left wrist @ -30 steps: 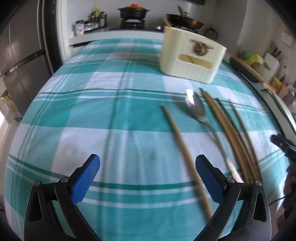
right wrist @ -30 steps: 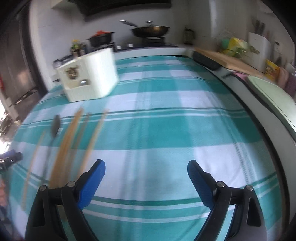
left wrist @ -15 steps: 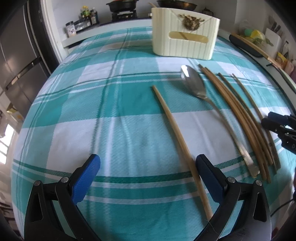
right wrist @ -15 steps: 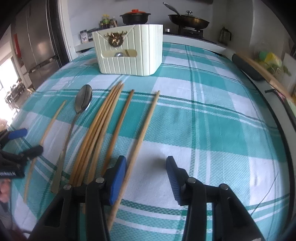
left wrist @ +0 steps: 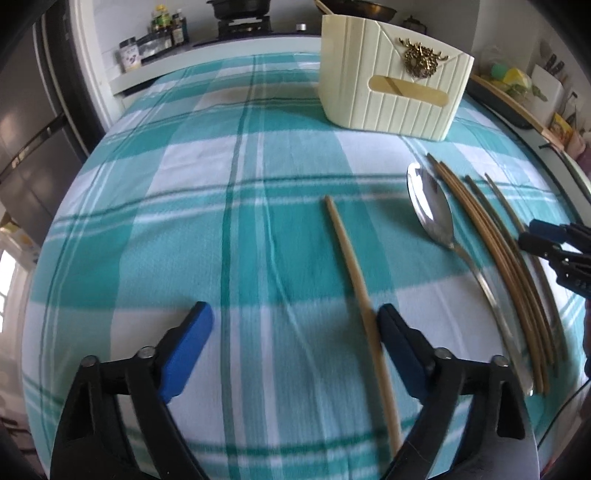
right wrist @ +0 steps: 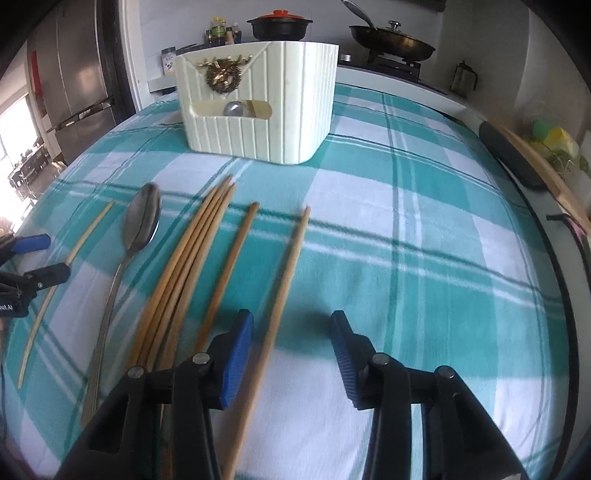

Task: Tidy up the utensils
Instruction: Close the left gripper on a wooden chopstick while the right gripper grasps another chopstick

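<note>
The utensils lie in a loose row on the teal-and-white checked tablecloth (right wrist: pixel 424 229), all pointing roughly toward the cream ribbed utensil holder (right wrist: pixel 258 107) that stands farther out from both tools. The rightmost chopstick (right wrist: pixel 286 273) runs back between the right gripper (right wrist: pixel 291 354) fingers, close beside the left-hand blue pad (right wrist: pixel 236 358); whether pad and stick touch is hard to say. This gripper's jaws are spread, nothing pinched between them. Just to its left lies another single chopstick (right wrist: pixel 231 266), then a tight bundle of chopsticks (right wrist: pixel 188 266), their tips fanned toward the holder, then a metal spoon (right wrist: pixel 142 221) with its bowl toward the holder and its handle trailing back.

Farthest left is a lone pale chopstick (left wrist: pixel 354 280). It lies between the left gripper (left wrist: pixel 291 347) fingers, hard against the right-hand blue pad (left wrist: pixel 397 350), though contact is not certain through the blur. These jaws are also spread wide, holding nothing. From the left wrist view, the spoon (left wrist: pixel 430 206) and the bundle (left wrist: pixel 495 251) sit off to the right of that tool, and the right gripper's blue tips poke in at the right edge over the outer sticks.

Through the holder's front slot a round metal end and a pale strip show inside. Beyond the table stand a stove with a red-lidded black pot (right wrist: pixel 280 24) and a frying pan (right wrist: pixel 391 40), with a steel fridge (right wrist: pixel 74 85) to the left.
</note>
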Tool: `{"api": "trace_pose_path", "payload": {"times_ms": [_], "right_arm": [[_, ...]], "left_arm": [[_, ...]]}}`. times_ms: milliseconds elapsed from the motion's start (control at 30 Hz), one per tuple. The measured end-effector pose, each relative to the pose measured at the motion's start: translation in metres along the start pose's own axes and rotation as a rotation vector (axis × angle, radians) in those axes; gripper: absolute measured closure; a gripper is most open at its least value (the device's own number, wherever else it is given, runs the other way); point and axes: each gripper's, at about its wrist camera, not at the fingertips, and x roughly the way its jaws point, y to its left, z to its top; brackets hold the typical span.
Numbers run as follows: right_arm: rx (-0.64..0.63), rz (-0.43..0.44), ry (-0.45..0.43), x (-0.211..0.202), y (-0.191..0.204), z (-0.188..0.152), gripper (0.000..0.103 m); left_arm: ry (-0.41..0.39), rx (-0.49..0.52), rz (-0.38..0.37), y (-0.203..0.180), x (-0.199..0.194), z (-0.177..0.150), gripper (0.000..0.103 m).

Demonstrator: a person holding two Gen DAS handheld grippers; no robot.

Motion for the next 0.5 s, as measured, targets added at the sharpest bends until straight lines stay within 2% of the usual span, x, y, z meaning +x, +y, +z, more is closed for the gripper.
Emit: {"api": "trace_pose_path", "payload": {"times_ms": [100,133,200,233,267,300,333,433,500], "right_arm": [[0.000,0.015,0.006,0.010,-0.003,0.013,0.060],[-0.002,0.017,0.008,0.013,-0.004,0.018,0.060],[-0.013,0.014,0.011,0.020,-0.004,0.027,0.063],[-0.014,0.020,0.015,0.024,-0.004,0.034,0.068],[-0.012,0.021,0.019,0.027,-0.004,0.039,0.073],[-0.012,0.019,0.020,0.029,-0.005,0.042,0.087],[-0.007,0.032,0.025,0.033,-0.006,0.047,0.095],[0.017,0.053,0.028,0.037,-0.011,0.059,0.097],[0.038,0.075,-0.015,0.022,-0.014,0.064,0.097]], "left_arm": [[-0.003,0.023,-0.001,-0.005,0.004,0.011,0.035],[-0.004,0.031,-0.017,-0.007,0.006,0.016,0.046],[-0.006,0.035,-0.037,-0.010,0.011,0.025,0.056],[-0.003,0.042,-0.035,-0.012,0.014,0.031,0.069],[-0.002,0.050,-0.039,-0.014,0.016,0.035,0.077],[0.003,0.047,-0.067,-0.015,0.019,0.041,0.095],[0.005,0.038,-0.083,-0.014,0.020,0.044,0.096],[-0.002,0.022,-0.097,-0.014,0.024,0.052,0.099],[-0.033,0.019,-0.103,-0.013,0.014,0.054,0.099]]}}
